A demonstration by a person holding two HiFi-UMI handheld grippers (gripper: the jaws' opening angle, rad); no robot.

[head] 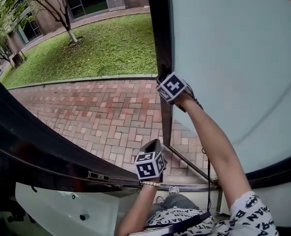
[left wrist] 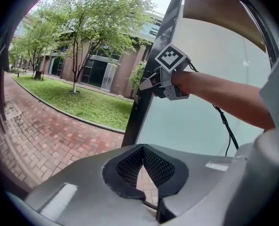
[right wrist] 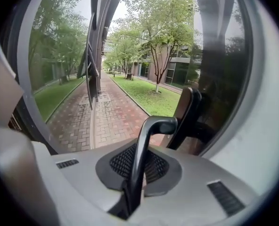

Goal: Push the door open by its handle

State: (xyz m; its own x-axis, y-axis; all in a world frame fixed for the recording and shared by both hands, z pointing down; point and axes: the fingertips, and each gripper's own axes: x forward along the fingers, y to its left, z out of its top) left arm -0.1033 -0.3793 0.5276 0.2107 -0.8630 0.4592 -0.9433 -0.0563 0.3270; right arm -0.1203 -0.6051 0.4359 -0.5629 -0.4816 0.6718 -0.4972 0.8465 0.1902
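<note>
The door is a pale frosted glass leaf (head: 234, 58) with a dark frame edge (head: 160, 33), and it stands swung outward over the paving. My right gripper (head: 164, 80) is at that edge with the arm stretched out, and it is shut on the dark lever handle (right wrist: 146, 140). The handle runs up between the jaws (right wrist: 138, 161) and bends right at its top. The left gripper view also shows the right gripper (left wrist: 148, 84) against the door frame (left wrist: 142, 107). My left gripper (head: 153, 144) hangs lower and nearer to me, shut with nothing in it (left wrist: 142, 149).
Red brick paving (head: 111, 112) lies outside, with a lawn (head: 106, 43), trees and a building beyond. A dark curved frame (head: 32, 141) crosses the left. A metal threshold (head: 185, 186) and a slanted rod (head: 189, 163) sit below the door. A black cable (head: 208, 181) hangs from my right arm.
</note>
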